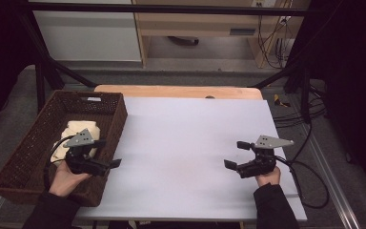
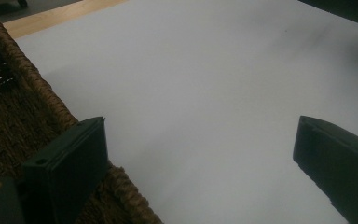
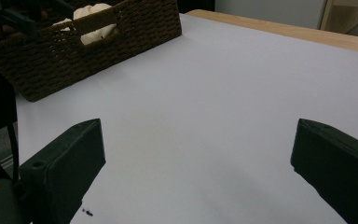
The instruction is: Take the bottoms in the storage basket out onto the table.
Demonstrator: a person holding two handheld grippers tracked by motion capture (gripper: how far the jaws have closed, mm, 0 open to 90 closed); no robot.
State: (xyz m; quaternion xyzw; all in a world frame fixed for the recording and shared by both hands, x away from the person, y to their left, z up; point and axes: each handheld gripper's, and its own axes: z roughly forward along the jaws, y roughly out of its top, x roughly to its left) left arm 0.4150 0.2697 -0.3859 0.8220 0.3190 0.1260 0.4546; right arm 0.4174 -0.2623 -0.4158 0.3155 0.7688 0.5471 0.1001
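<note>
Left gripper (image 1: 108, 152) hangs over the near right rim of the basket (image 1: 26, 143), jaws apart and empty; right gripper (image 1: 235, 154) likewise spread over the white sheet (image 1: 186, 138)

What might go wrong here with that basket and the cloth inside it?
The left tool hangs open right at the basket's near wall, so it could bump or catch the wicker and shift the basket. The cream cloth lies folded deep inside; a grab might take just one layer and let it unfold. The trailing cable by the right tool could snag.
</note>
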